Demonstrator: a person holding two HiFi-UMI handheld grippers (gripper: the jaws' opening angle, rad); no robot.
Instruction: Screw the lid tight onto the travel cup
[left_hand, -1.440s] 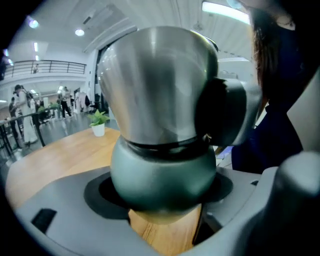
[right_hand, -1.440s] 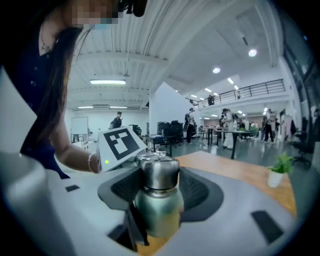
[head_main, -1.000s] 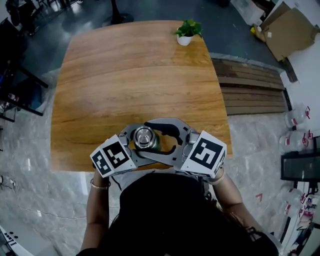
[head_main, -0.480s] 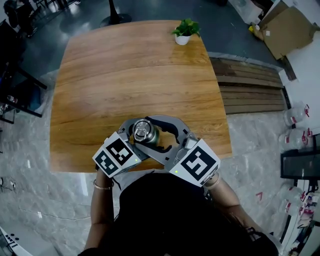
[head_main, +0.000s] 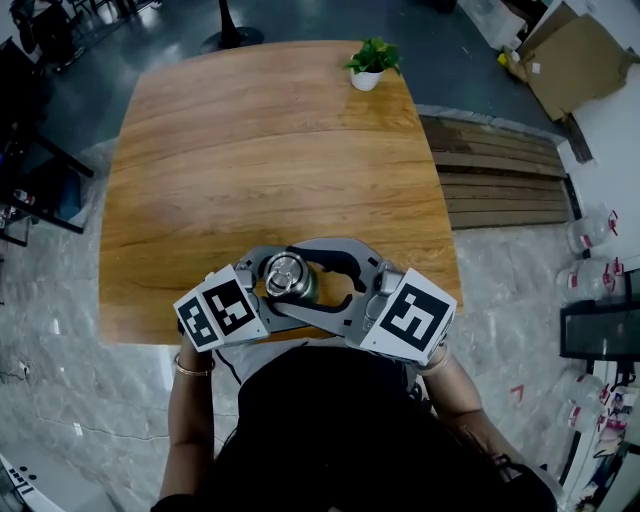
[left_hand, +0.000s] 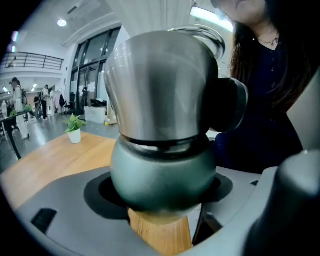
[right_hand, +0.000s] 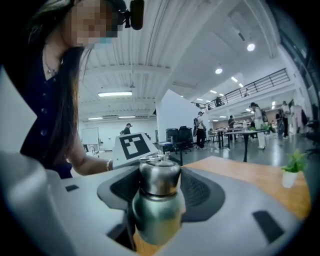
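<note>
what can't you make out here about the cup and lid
- Threads under the lid: covered by its rim, left gripper view; tightness unknown.
- Right gripper pads touching the lid: contact hidden behind it, right gripper view.
- Cup base on the table or lifted: jaws cover it, all views.

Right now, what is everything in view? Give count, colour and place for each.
table: 1, brown wood, centre
travel cup: 1, green, table's near edge
lid: 1, steel, on the travel cup
potted plant: 1, green in white pot, table's far edge
cardboard: 1, brown, floor, upper right
planks: several, brown, floor right of table
left gripper: 1, grey, shut on travel cup
right gripper: 1, grey, shut on lid
</note>
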